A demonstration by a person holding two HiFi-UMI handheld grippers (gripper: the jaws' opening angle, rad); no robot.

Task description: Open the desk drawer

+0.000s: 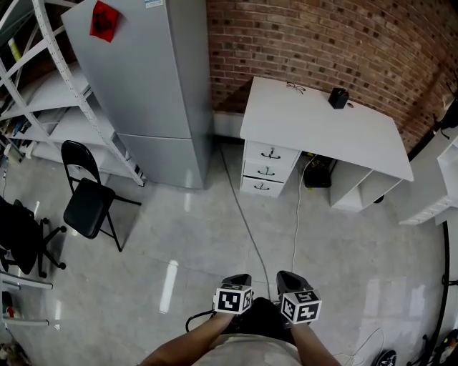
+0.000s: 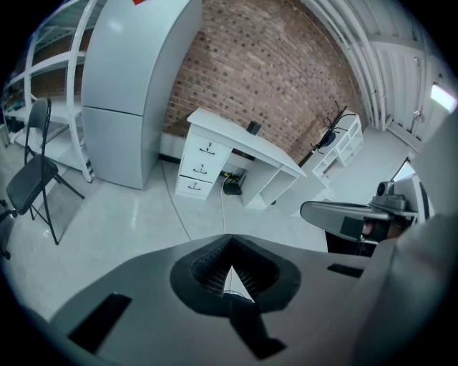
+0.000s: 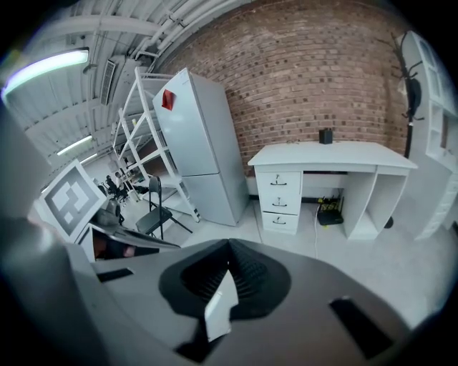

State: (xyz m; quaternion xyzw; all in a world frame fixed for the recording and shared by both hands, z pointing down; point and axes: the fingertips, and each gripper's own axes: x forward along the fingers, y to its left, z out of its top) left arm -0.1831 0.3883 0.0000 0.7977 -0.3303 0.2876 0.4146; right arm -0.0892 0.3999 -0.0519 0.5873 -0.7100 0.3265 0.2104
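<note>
Own views show left hand-held gripper [image 2: 230, 241] and right hand-held gripper [image 3: 229, 244] closed, empty, head view alone shows forearms [image 1: 179, 350], white surface [image 1: 322, 125] well ahead, three drawers [image 1: 266, 170] shut

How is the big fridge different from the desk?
The fridge is tall and grey; the desk is low and white. The fridge has a red sticker on it; the desk has three shut drawers. Both stand by the brick wall.
</note>
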